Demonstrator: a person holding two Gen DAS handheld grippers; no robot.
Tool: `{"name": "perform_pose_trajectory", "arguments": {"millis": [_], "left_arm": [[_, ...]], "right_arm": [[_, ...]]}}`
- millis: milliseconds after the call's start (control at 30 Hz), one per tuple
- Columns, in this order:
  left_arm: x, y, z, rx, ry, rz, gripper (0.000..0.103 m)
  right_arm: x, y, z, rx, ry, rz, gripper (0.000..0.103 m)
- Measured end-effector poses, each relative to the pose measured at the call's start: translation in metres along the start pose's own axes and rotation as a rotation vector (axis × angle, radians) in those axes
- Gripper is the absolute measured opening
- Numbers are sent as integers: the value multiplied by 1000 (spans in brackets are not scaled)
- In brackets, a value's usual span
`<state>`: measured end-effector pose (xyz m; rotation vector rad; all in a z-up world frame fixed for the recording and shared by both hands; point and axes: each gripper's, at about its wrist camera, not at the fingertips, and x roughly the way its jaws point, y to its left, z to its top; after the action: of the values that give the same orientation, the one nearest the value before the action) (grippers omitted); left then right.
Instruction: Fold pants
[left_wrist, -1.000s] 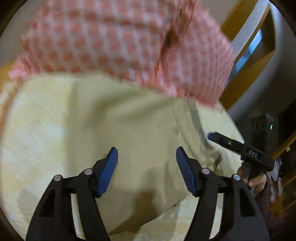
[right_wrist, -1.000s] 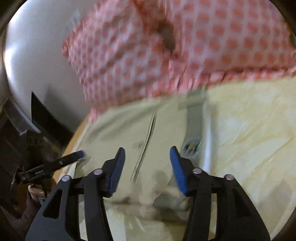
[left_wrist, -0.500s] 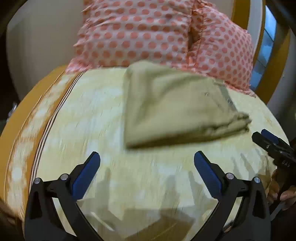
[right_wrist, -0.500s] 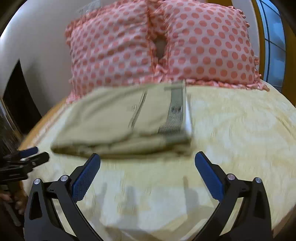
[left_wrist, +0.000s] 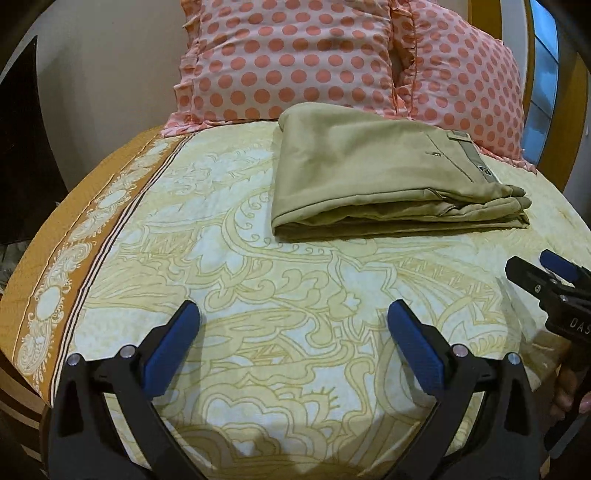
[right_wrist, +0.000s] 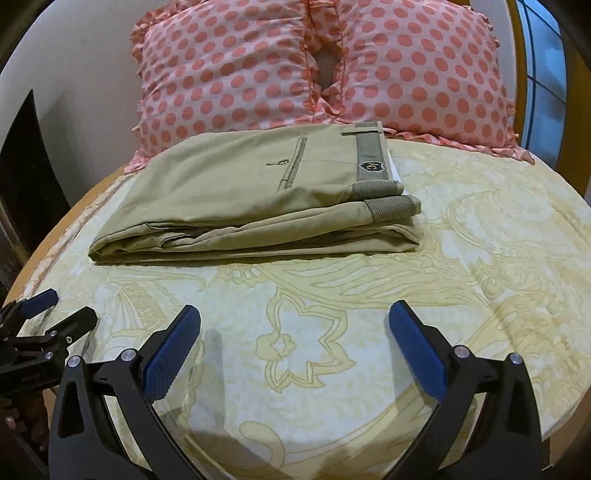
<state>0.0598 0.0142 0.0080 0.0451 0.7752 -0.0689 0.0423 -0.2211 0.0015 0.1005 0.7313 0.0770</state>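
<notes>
The khaki pants (left_wrist: 373, 173) lie folded in a flat rectangular stack on the yellow patterned bedsheet (left_wrist: 280, 295), just in front of the pillows. In the right wrist view the pants (right_wrist: 258, 192) show their waistband and back pocket on top. My left gripper (left_wrist: 293, 325) is open and empty, well back from the pants above the sheet. My right gripper (right_wrist: 294, 325) is open and empty too, also back from the pants. Each gripper shows at the edge of the other's view: the right one (left_wrist: 546, 273), the left one (right_wrist: 51, 310).
Two pink pillows with coral dots (right_wrist: 317, 62) stand against the wall behind the pants. The sheet has an orange border (left_wrist: 74, 229) along the left bed edge. A window with a wooden frame (right_wrist: 543, 74) is at the right.
Both grippers have pulled back from close over the pants toward the near side of the bed and opened wider. The folded pants stay lying on the sheet.
</notes>
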Motion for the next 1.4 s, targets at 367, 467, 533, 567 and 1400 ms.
{"name": "perform_pose_trajectory", "arguments": {"millis": [367,467,533,567,1400], "left_arm": [[1,0,0,0,-17,2,101],[1,0,0,1,-20,2,101],[1,0,0,1,-20,2,101],[1,0,0,1,-20,1,101],[1,-1,0,0,-22,3,101]], "right_arm": [[5,13,-3,-46,3,-89,102],[5,13,-3,-42,0,-96,102],[5,13,-3,-42,-2,-97,102],[5,13,-3,-42,-2,-97,102],[4,13,-3,-43,-8,-97,102]]}}
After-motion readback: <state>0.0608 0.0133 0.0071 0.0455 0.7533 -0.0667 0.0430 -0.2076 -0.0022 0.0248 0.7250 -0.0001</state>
